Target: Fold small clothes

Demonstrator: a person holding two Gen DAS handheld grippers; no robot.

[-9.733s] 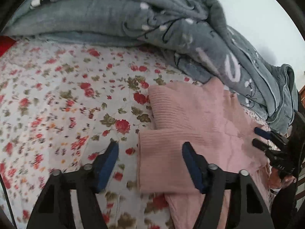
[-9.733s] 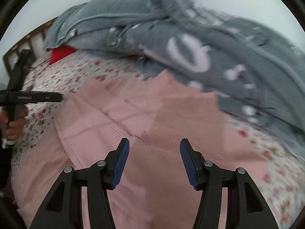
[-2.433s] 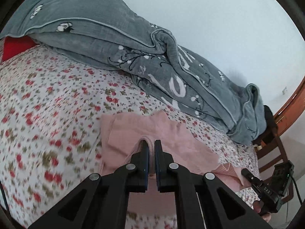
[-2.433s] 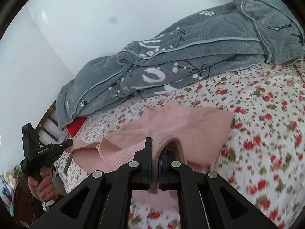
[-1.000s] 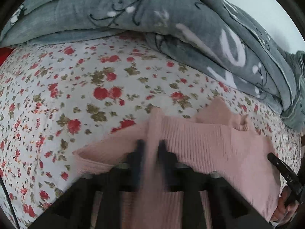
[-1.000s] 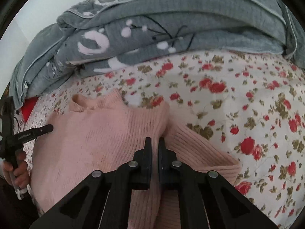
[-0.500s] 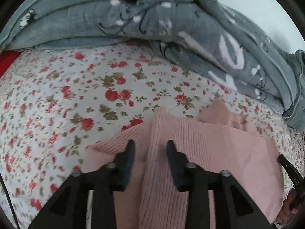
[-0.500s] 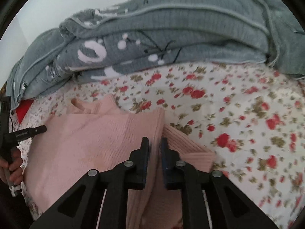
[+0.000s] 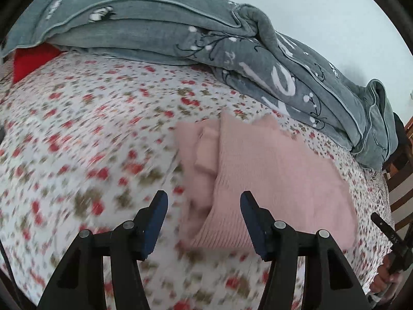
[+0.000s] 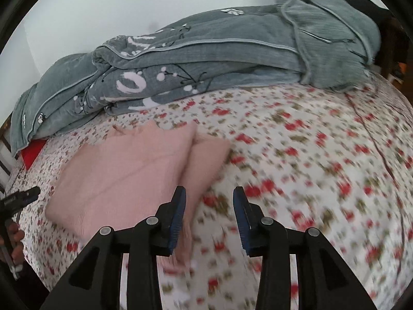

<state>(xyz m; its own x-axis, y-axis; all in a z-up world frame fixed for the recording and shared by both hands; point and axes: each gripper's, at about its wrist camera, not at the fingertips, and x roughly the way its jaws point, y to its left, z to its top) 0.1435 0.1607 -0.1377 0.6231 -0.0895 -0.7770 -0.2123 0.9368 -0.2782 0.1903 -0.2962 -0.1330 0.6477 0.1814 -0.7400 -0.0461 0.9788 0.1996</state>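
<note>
A pink knitted sweater [image 9: 271, 175] lies folded flat on the flowered bedsheet [image 9: 77, 142], with a narrower folded strip along its left edge. My left gripper [image 9: 204, 201] hovers above the sweater's near left corner, its jaws opening with nothing pressed between them. In the right wrist view the same sweater [image 10: 129, 170] lies left of centre. My right gripper [image 10: 209, 199] hangs over the sheet just off the sweater's right edge, its jaws also opening and holding nothing. Each view shows the other gripper small at its edge, held by a hand.
A grey quilt [image 9: 180, 36] with white print is bunched along the back of the bed against the white wall. A red cushion [image 9: 28, 59] peeks out under its left end. A wooden chair [image 9: 402, 180] stands at the bed's right side.
Both grippers were shut on the sweater's folded edge a second ago. They have let go, opened and pulled back and up, leaving the sweater flat on the sheet.
</note>
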